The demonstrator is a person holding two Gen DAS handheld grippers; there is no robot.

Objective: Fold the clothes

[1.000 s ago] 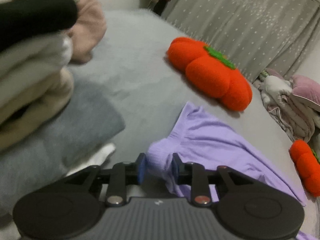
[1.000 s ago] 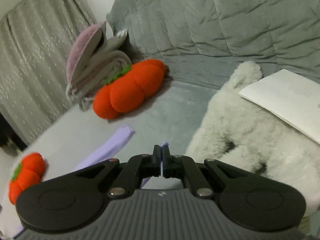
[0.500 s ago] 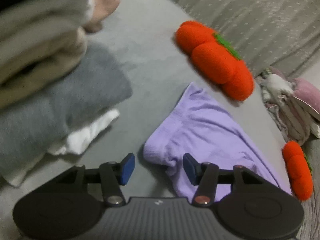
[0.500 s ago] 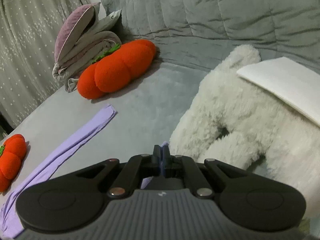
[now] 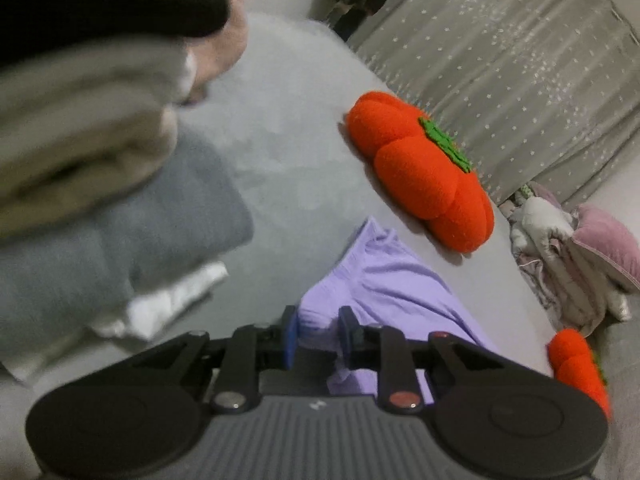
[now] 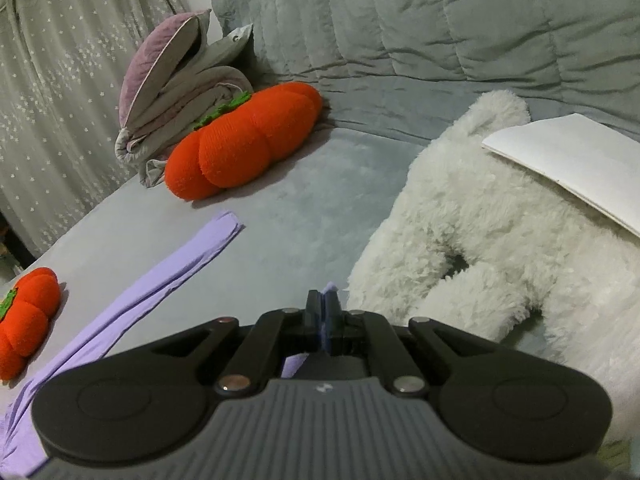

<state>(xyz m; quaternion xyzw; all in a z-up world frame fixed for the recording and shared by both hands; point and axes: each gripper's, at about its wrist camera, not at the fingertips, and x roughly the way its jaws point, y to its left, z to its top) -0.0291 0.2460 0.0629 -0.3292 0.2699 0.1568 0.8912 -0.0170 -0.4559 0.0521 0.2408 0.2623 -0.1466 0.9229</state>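
Left gripper (image 5: 318, 326): jaws just closed inward, now pinching a bunched corner of the lilac garment (image 5: 394, 284) between the blue pads (image 5: 289, 334). Garment spreading from that pinch toward 2 o'clock across the grey bed surface (image 5: 288, 160), wrinkled, far edge ending just short of a large orange pumpkin cushion (image 5: 420, 172) at 1 o'clock. Second pumpkin cushion (image 5: 576, 364) at 3 o'clock, near the frame edge. Bundle of pale and mauve bedding (image 5: 572, 256) beside it, against a star-dotted grey curtain (image 5: 500, 68). At 10 o'clock, blurred: stack of folded clothes (image 5: 100, 184), grey and white at the bottom, cream above, black on top. Right gripper (image 6: 322, 314): jaws pressed together on a thin lilac edge (image 6: 330, 290), fabric tip protruding just beyond the pads, more lilac visible beneath the fingers. Long narrow lilac strip (image 6: 160, 280) running from 8 o'clock toward 11 o'clock on the bed, lying flat; whether one piece with the pinched edge cannot be told. White plush toy (image 6: 500, 248) at 2 o'clock, just beside the fingertips, with a flat white sheet (image 6: 576, 160) resting on it. Orange pumpkin cushion (image 6: 244, 144) at 11 o'clock touching folded bedding (image 6: 176, 92); smaller pumpkin (image 6: 24, 316) at 9 o'clock. Quilted grey backrest (image 6: 420, 20) at 12 o'clock.
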